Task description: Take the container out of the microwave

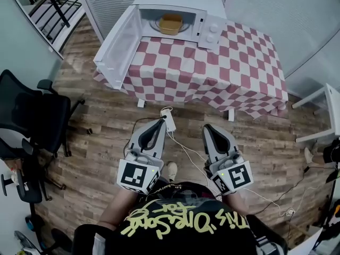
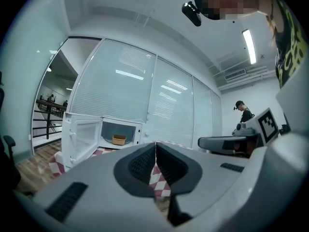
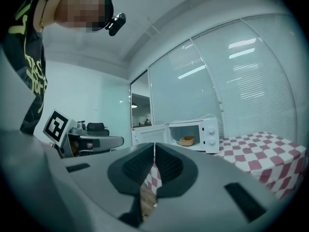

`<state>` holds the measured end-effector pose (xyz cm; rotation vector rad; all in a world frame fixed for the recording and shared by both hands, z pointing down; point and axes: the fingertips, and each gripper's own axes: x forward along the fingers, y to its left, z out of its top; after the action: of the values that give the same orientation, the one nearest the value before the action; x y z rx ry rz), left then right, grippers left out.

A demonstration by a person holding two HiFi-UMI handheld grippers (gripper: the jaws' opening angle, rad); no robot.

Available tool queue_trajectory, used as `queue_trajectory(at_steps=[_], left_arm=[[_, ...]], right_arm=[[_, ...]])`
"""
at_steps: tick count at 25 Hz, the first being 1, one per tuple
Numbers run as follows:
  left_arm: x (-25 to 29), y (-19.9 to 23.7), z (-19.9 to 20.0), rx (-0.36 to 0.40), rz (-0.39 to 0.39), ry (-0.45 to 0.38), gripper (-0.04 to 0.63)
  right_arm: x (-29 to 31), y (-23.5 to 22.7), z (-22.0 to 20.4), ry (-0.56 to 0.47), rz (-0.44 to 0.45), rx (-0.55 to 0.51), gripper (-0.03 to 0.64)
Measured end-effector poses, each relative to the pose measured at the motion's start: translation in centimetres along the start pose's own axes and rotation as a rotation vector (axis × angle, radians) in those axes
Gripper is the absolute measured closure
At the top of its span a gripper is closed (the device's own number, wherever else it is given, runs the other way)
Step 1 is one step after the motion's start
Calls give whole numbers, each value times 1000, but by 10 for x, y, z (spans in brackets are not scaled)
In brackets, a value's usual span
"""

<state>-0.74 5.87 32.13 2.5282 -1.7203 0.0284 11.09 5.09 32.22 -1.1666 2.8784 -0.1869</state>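
Observation:
A white microwave [image 1: 204, 7] stands at the far left of a table with a red and white checked cloth [image 1: 212, 68]. Its door [image 1: 114, 47] hangs wide open to the left. Inside, on the turntable, sits a tan container [image 1: 171, 23], also visible as the container [image 2: 119, 139] and the container [image 3: 186, 141]. My left gripper [image 1: 158, 125] and right gripper [image 1: 208, 128] are held close to my body, well short of the table, side by side and pointing at it. Both are shut with nothing between the jaws.
A black office chair [image 1: 32, 121] stands at the left. A power strip [image 1: 169, 118] and white cables [image 1: 188, 155] lie on the wooden floor before the table. A white stand [image 1: 324, 116] is at the right. Another person [image 2: 244, 115] stands in the background.

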Motion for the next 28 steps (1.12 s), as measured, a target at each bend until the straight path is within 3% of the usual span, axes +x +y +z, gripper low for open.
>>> queue_trajectory(at_steps=[10,28], left_arm=[[3,13,-5,-10,35,9,586],[62,38,3,-10,-24,-3,586]], right_arm=[[17,2,-5,10,39,5,606],[62,-31,12,-44,-7,-2,606]])
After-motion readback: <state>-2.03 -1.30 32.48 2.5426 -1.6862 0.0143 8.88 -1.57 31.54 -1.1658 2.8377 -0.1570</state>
